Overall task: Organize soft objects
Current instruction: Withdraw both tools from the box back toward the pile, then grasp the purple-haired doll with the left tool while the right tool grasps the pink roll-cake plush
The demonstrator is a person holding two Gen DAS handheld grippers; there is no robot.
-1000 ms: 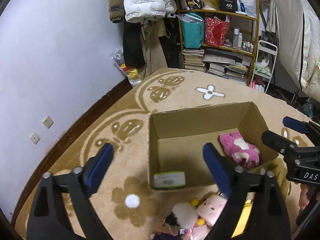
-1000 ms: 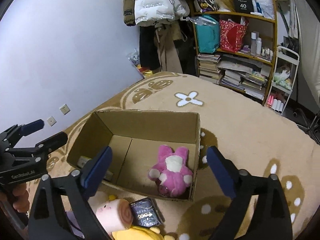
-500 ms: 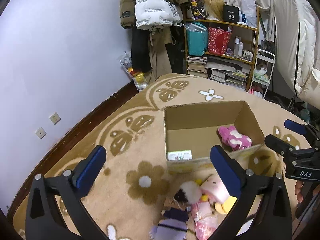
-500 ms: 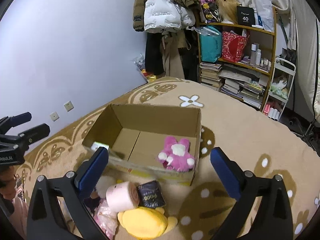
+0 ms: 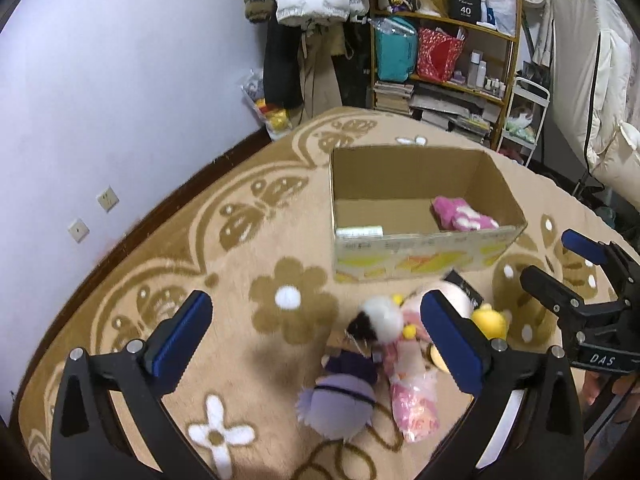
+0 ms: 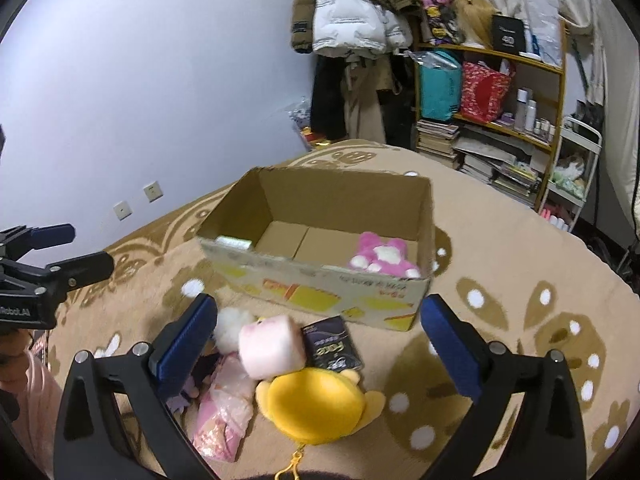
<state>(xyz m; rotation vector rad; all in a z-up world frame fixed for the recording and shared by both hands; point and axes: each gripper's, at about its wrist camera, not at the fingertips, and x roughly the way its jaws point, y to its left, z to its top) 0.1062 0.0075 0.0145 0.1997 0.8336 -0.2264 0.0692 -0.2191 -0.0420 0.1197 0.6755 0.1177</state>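
An open cardboard box (image 5: 420, 254) (image 6: 320, 276) stands on the patterned rug, and a pink plush (image 5: 464, 214) (image 6: 380, 260) lies in its right end. In front of the box is a pile of soft toys: a purple plush (image 5: 340, 404), a white fluffy toy (image 5: 378, 316), a pink packet (image 5: 412, 400) (image 6: 224, 412), a pink cube plush (image 6: 272, 346), a yellow plush (image 6: 316, 404) and a black packet (image 6: 332, 348). My left gripper (image 5: 318, 340) hangs open above the pile and holds nothing. My right gripper (image 6: 318, 344) is open too, above the yellow plush.
The beige rug (image 5: 200, 240) with brown flowers covers the floor up to the lilac wall (image 5: 100, 100). A crowded wooden shelf (image 5: 448, 60), hanging coats (image 5: 312, 0) and a white cart (image 5: 524, 120) stand behind the box. A person's hand (image 6: 16, 360) holds the left gripper.
Both grippers have drawn back from the box, which now looks smaller and farther. The pile of toys in front of it has come fully into view beneath both grippers.
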